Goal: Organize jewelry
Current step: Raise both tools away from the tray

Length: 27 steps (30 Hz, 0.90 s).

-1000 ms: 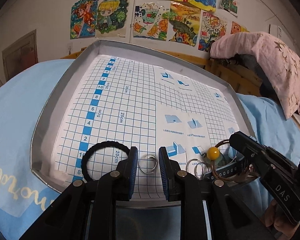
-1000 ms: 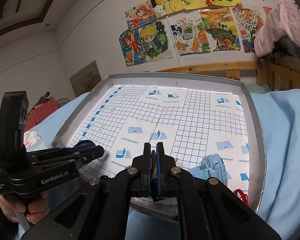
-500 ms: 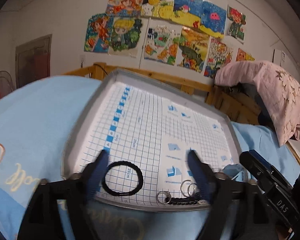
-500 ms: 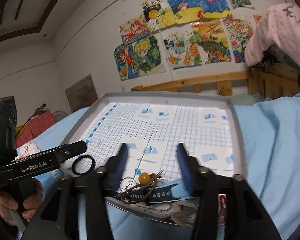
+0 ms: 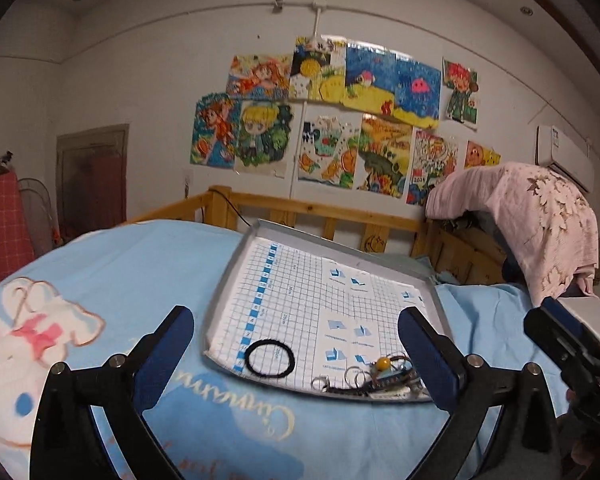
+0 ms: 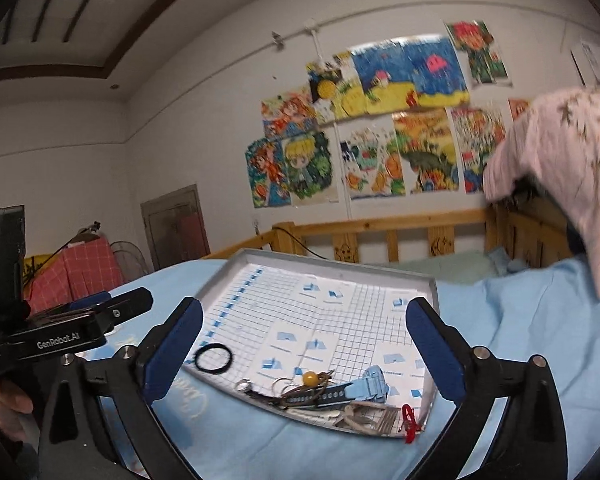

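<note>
blue bedding covers the bed (image 5: 148, 264) where everything sits; no desk is used. on it lies a shallow metal tray (image 6: 324, 258) lined with gridded paper, and all the jewelry is bunched along its near edge. both grippers hover over the bedding just short of the tray. the left gripper (image 5: 296, 344) and the right gripper (image 6: 304, 344) have their blue-padded fingers opening wide, with nothing between them. to sort well, i would judge it best to take one piece at a time. the lone black hair tie (image 5: 269, 359) looks easiest. the tangle beside it, a blue watch (image 6: 364, 388), an orange bead on a cord (image 6: 309, 377) and small metal rings (image 5: 354, 374), could drag together if pinched carelessly. behind stand a wooden bed rail (image 5: 300, 210), a pink blanket (image 5: 540, 220) and bright children's drawings (image 5: 340, 120) on the white wall.
</note>
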Tool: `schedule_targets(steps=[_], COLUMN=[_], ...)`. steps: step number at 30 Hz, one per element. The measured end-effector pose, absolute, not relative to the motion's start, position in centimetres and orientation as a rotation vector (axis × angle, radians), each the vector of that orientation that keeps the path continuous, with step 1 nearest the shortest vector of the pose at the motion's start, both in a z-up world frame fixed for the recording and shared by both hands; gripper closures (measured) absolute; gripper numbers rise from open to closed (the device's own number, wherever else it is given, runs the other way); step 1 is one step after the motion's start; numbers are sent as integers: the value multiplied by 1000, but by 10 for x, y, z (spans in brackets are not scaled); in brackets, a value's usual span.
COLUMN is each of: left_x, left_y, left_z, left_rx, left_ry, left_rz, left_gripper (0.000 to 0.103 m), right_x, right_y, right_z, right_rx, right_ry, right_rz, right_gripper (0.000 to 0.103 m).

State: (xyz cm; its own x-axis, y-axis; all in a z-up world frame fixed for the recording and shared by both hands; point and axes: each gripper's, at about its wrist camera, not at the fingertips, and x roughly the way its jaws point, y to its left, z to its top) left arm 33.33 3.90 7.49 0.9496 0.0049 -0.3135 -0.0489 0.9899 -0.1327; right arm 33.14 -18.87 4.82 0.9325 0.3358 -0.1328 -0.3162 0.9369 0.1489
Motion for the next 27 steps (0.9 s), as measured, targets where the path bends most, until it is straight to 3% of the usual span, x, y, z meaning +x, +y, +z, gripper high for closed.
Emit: schedule_targets(steps=[13, 27], left_x=[196, 153], left_y=[47, 43], left_z=[54, 24], left_rx=[-144, -147], left_ry=[287, 324], left_rz=[44, 43], left_gripper=[0, 0], right_x=[205, 162], right_y=[-198, -206], right_z=[51, 15], right_rx=[112, 92], right_ry=[111, 211], right_rz=[290, 289], right_gripper=[2, 2])
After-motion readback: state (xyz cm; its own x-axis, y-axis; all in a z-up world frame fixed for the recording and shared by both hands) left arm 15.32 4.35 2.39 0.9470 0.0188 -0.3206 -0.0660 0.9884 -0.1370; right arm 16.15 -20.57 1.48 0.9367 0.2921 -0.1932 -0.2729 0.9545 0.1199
